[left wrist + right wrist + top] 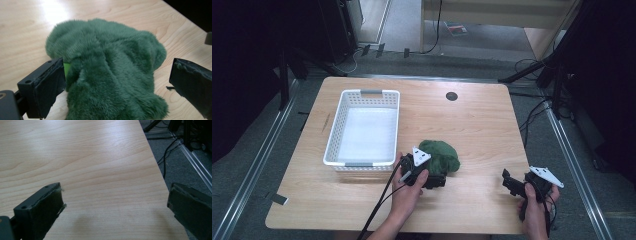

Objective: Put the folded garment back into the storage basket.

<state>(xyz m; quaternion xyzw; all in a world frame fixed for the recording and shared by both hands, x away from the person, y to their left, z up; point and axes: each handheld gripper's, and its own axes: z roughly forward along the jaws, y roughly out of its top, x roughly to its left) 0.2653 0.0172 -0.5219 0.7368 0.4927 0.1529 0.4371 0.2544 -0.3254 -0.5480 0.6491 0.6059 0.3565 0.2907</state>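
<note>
i have the left gripper [432, 177] at the near edge of the green plush toy [440, 155], which lies on the table [482, 125] a little to the near side of its middle, at about 4 o'clock from the white basket [363, 129]. in the left gripper view the jaws stand wide, one on each side of the toy [107, 75]; the left jaw touches the fur where a small bright green part shows, and the right jaw is still apart from it. i judge that the step in hand is to grasp the toy, probably to carry it to the basket. to do it well i would push the gripper a bit more forward, toward 12 o'clock, so the pads take a thick fold of the fur and not only the loose hairs at the edge, then close slowly and lift straight up before moving toward 10 o'clock. the fur is soft, so a shallow grip could slip. the right gripper [510, 183] waits at the near right corner, well apart from the toy at about 4 o'clock from it, with its jaws wide and nothing between them; in the right gripper view there is bare wood under it. the basket looks empty, and its near wall is the one thing to clear on the way. the black cable [382, 200] of the left gripper trails toward me and does not cross the path. a small dark round hole [451, 96] sits far at 12 o'clock, out of the way.
</note>
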